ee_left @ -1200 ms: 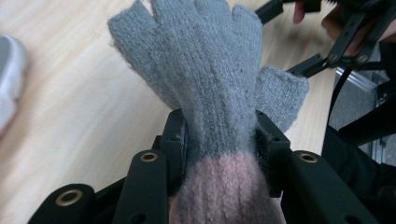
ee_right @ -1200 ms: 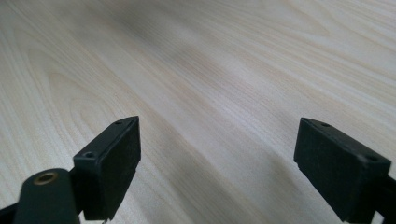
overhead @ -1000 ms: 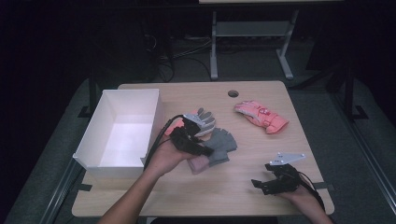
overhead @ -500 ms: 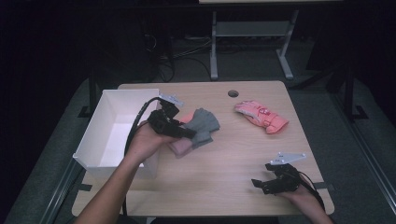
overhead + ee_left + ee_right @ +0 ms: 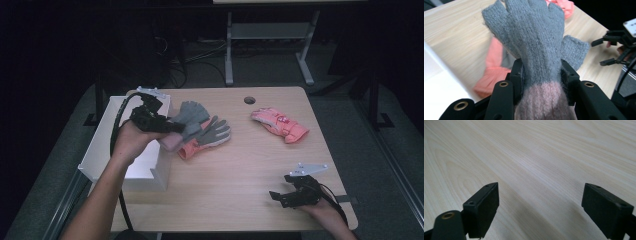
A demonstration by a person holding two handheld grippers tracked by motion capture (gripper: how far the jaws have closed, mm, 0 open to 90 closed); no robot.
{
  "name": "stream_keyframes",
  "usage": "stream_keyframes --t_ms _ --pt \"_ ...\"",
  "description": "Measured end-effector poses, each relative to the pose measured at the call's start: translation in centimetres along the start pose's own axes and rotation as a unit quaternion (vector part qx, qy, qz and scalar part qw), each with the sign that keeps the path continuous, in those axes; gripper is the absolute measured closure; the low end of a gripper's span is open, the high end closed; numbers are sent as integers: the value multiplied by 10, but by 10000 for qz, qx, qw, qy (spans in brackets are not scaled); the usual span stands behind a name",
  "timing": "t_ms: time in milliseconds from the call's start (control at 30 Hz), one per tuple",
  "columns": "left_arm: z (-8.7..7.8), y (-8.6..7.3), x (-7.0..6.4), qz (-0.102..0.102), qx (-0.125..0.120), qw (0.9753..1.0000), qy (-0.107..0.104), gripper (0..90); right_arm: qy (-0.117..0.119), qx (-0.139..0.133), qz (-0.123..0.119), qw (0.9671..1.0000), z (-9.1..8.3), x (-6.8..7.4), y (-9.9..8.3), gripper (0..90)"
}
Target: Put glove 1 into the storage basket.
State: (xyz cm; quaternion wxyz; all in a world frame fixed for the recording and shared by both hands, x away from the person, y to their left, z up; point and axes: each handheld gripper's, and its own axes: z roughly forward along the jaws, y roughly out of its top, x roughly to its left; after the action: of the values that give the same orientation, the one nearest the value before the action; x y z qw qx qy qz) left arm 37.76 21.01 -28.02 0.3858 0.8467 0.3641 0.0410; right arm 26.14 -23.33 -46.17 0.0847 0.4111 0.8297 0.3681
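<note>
The left gripper (image 5: 172,127) clamped the grey knit glove (image 5: 534,42) at its pink cuff beside the white bin (image 5: 107,145), seemingly for binning; the right gripper (image 5: 540,207) rested wide apart.

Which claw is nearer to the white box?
Left. The left claw hangs at the white box's near-right rim, clamping a grey glove. The right claw sits far across the table, open and empty.
</note>
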Motion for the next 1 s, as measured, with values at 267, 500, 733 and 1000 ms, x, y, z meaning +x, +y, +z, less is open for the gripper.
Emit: stream_keyframes --t_ms 267,500,733,1000 --pt "-26 -13 24 -313 -129 9983 478 624 61 -63 -85 9999 7 -1 9 140" --pt "-40 -30 45 -580 -111 9935 974 624 188 -29 -206 9996 18 0 20 140" --pt "-37 -53 73 -905 -52 9869 1337 624 274 7 -288 9992 23 4 24 140" --pt "-17 -77 104 -1202 233 9794 1608 623 257 1 -250 9994 23 2 23 140"
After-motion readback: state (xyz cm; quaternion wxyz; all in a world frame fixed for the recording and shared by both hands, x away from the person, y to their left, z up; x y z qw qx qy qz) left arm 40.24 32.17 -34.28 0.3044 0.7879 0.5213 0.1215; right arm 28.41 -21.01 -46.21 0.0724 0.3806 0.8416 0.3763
